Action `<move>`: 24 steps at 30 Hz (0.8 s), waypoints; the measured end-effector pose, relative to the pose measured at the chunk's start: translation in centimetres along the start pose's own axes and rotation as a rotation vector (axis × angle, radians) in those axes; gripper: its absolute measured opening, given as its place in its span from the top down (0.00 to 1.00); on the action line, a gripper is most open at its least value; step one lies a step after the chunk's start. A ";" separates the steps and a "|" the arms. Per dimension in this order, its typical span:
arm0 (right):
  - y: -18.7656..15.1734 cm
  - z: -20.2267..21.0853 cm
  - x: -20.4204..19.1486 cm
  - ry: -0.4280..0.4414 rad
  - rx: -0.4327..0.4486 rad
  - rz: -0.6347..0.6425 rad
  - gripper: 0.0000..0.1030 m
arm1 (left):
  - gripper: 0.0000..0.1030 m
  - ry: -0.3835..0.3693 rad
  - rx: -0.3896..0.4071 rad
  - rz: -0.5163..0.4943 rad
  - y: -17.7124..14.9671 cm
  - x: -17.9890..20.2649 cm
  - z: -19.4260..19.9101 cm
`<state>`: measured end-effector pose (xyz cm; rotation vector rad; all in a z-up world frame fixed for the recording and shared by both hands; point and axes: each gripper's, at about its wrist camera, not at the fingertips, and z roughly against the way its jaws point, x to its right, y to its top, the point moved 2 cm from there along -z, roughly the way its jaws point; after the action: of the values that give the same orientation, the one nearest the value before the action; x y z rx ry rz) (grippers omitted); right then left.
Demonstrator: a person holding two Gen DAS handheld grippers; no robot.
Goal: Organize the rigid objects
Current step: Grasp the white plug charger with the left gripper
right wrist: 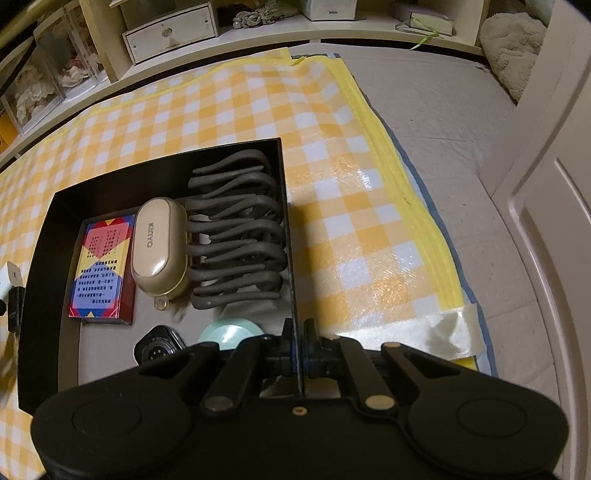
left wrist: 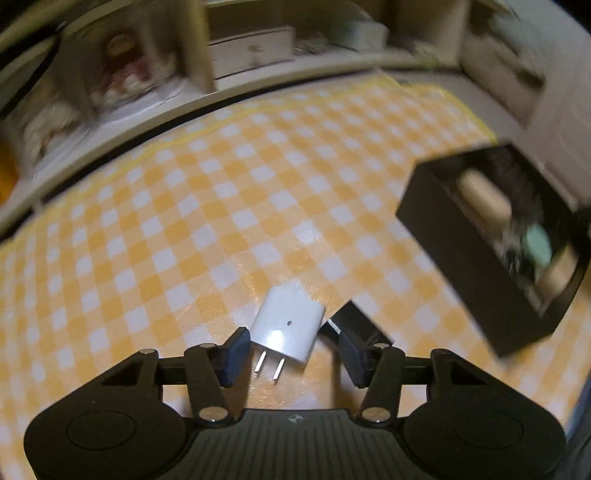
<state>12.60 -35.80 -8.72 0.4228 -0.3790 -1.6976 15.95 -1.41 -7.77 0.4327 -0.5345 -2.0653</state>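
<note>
A white plug adapter [left wrist: 287, 326] with two metal prongs lies on the yellow checked cloth [left wrist: 221, 206], between the pads of my open left gripper [left wrist: 291, 356]; neither pad clearly touches it. A small black block [left wrist: 360, 323] lies beside the right pad. The black box [left wrist: 491, 266] sits to the right. In the right wrist view my right gripper [right wrist: 299, 350] is shut on the box's right wall [right wrist: 291, 258]. The box holds a beige case [right wrist: 159, 243], a grey coiled cable [right wrist: 236, 229], a colourful card box [right wrist: 101, 266], a black watch face [right wrist: 159, 349] and a mint round item [right wrist: 229, 334].
Shelving with a white drawer unit [right wrist: 170, 31] and clear display cases [right wrist: 48, 81] runs along the far side. Grey floor [right wrist: 443, 122] and a white door [right wrist: 554, 221] lie to the right of the cloth. Tape [right wrist: 424, 332] holds the cloth's corner.
</note>
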 end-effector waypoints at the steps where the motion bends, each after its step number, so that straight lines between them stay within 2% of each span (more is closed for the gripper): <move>1: 0.0 0.0 0.0 0.000 0.000 0.001 0.96 | 0.48 0.013 -0.003 -0.033 0.0 0.2 -0.2; 9: 0.1 0.0 -0.1 -0.005 -0.004 0.006 0.96 | 0.48 0.020 0.012 -0.163 0.2 0.3 -2.9; 14: 0.1 -0.1 -0.1 -0.006 -0.006 0.008 0.96 | 0.51 0.000 0.027 -0.150 0.6 0.6 -3.0; 19: 0.0 -0.2 -0.1 -0.005 -0.008 0.012 0.96 | 0.52 0.023 0.041 -0.133 0.7 1.0 -2.7; 24: 0.1 -0.2 -0.1 0.000 -0.008 0.008 0.96 | 0.54 0.048 0.125 -0.076 1.8 0.6 -0.8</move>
<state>12.78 -35.72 -8.87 0.4149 -0.3737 -1.6908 17.35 -2.94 -7.54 0.5828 -0.6285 -2.0949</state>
